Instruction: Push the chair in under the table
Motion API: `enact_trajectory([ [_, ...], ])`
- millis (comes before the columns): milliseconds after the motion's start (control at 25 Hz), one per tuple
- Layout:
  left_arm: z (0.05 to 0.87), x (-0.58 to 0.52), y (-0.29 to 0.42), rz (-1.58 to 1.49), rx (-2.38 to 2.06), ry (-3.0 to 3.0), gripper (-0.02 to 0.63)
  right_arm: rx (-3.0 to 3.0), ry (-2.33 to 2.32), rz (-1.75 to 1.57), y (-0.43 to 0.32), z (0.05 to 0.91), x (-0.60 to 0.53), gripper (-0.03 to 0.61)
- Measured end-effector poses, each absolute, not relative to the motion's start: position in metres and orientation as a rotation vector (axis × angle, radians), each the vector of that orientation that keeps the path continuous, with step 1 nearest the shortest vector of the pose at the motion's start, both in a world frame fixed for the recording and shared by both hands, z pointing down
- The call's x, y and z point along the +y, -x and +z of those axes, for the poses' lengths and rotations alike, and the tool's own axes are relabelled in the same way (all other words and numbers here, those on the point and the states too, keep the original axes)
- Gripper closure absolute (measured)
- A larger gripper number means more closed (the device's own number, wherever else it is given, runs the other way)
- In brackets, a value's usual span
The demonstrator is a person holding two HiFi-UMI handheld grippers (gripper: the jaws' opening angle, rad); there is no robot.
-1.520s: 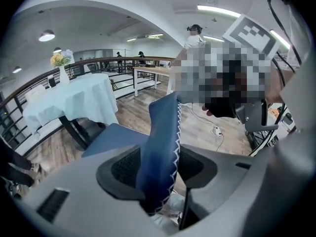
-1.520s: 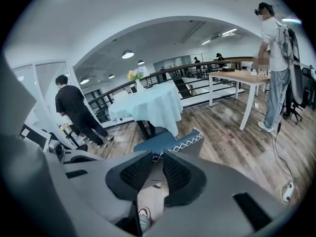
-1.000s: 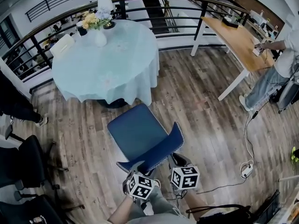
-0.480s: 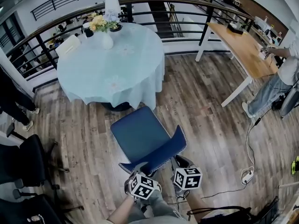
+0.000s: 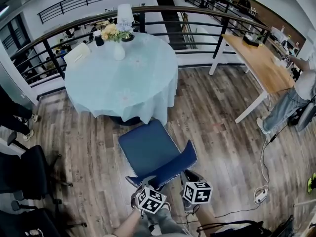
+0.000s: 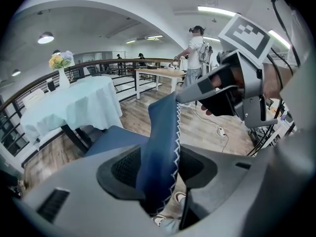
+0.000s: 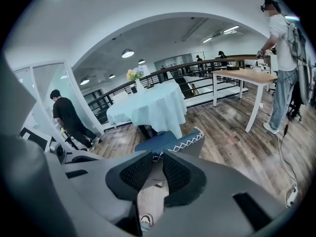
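Observation:
A blue chair [image 5: 148, 149] stands on the wood floor, its seat front at the hem of the round table [image 5: 121, 78] with the pale blue cloth. The backrest [image 5: 170, 169], edged in white zigzag stitching, faces me. My left gripper [image 5: 144, 181] is shut on the backrest [image 6: 160, 142], which fills the gap between its pads. The right gripper [image 5: 186, 176] sits at the backrest's other end. In the right gripper view its jaws [image 7: 157, 157] are almost together, with the stitched edge [image 7: 182, 141] pinched at their tips. The table [image 7: 148, 110] shows just beyond.
A vase of flowers [image 5: 117, 43] stands on the table's far side, near a black railing [image 5: 197, 14]. A wooden desk [image 5: 259, 63] and a person [image 5: 296, 93] are to the right. Black office chairs [image 5: 29, 172] stand at the left. A cable and power strip [image 5: 259, 194] lie on the floor.
The chair and both grippers have edged slightly towards the table, and the view has followed. Both holds on the backrest look unchanged.

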State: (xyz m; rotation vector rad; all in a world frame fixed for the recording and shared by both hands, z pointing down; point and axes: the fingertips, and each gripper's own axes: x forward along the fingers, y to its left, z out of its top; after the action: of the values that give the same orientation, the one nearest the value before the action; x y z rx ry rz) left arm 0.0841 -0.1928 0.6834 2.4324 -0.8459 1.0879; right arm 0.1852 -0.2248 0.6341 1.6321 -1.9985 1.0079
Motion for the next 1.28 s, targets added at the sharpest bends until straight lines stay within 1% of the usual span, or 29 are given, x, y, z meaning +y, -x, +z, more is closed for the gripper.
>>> enact_trajectory([
  [1280, 0.681, -0.295, -0.046, 1.065, -0.886, -2.507, 0.393, -2.033, -1.7, 0.909, -0.149, 0.632, -0.316, 0.499],
])
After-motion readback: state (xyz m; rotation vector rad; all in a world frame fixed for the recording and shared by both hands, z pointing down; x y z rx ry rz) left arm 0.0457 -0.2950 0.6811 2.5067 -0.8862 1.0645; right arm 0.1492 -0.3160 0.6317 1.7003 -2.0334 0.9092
